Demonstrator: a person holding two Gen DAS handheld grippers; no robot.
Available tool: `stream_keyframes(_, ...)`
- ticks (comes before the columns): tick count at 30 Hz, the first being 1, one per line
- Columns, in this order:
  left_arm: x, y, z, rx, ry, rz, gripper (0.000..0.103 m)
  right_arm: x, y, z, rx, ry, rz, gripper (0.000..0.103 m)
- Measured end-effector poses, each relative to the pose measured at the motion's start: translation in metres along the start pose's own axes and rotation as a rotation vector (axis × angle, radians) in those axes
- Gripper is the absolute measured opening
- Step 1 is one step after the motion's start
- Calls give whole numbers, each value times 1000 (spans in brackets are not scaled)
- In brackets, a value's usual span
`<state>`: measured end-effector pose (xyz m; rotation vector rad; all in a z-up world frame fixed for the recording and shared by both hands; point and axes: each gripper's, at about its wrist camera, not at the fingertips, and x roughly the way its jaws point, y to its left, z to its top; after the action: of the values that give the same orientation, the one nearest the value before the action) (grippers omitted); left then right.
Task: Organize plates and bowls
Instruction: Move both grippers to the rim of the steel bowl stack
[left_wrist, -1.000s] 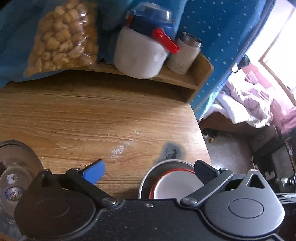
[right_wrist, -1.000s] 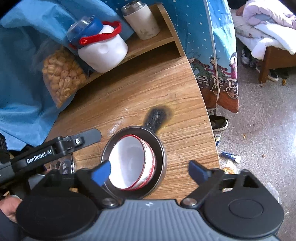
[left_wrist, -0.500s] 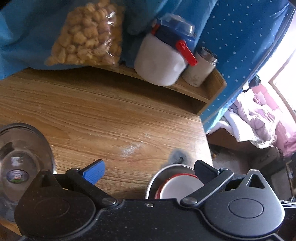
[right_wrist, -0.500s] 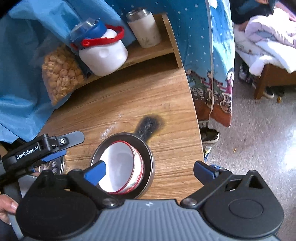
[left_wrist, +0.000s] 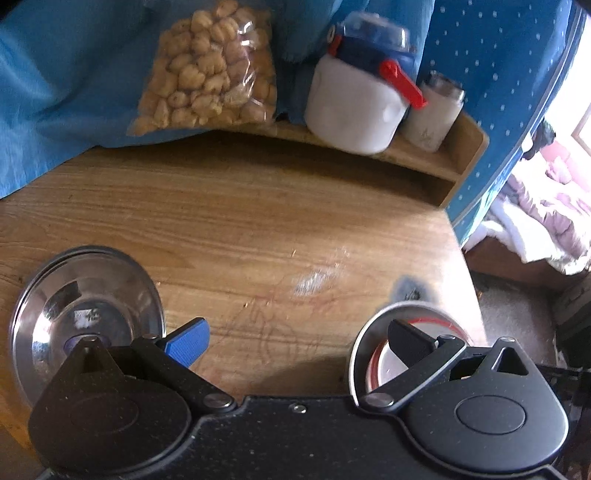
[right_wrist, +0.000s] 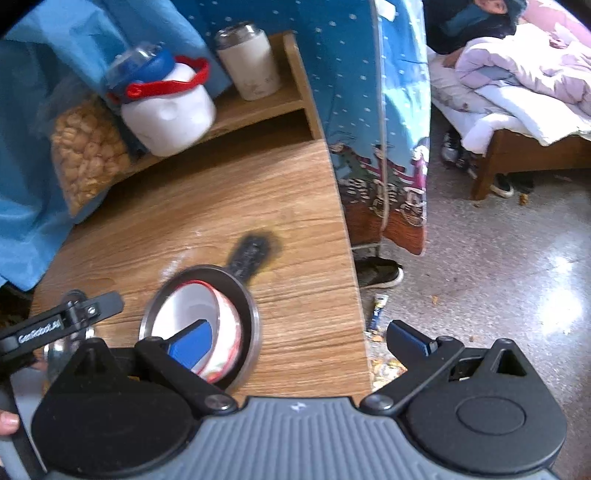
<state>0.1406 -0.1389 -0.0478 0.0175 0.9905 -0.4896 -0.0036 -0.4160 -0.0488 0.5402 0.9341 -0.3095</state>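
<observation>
A shiny steel plate (left_wrist: 85, 310) lies on the wooden table (left_wrist: 258, 221) at the near left. A white bowl with a red rim (right_wrist: 199, 314) sits inside a steel bowl (right_wrist: 251, 317) at the table's near right; both also show in the left wrist view, the white bowl (left_wrist: 391, 365) inside the steel bowl (left_wrist: 369, 332). My left gripper (left_wrist: 295, 336) is open and empty above the table between the plate and the bowls. My right gripper (right_wrist: 299, 339) is open and empty, its left finger over the white bowl.
A raised shelf (left_wrist: 424, 162) at the back holds a bag of snacks (left_wrist: 207, 66), a white jug with blue lid and red handle (left_wrist: 358, 103) and a white tumbler (left_wrist: 436, 110). Blue cloth hangs behind. The table's right edge (right_wrist: 351, 258) drops to the floor. A burn mark (right_wrist: 255, 254) lies beyond the bowls.
My left gripper has swung left and back, bringing the steel plate more fully into view. My right gripper has drawn back and right, so the bowls sit lower left in its view.
</observation>
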Motion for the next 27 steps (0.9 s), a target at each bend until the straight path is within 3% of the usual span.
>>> stream_keyframes(11, 8, -5, -4, 86, 53, 42, 102, 13, -1, -2, -12, 44, -50, 103)
stream_keyframes(27, 18, -17, -6, 182, 93, 47, 102, 17, -6, -4, -14, 55, -79, 103)
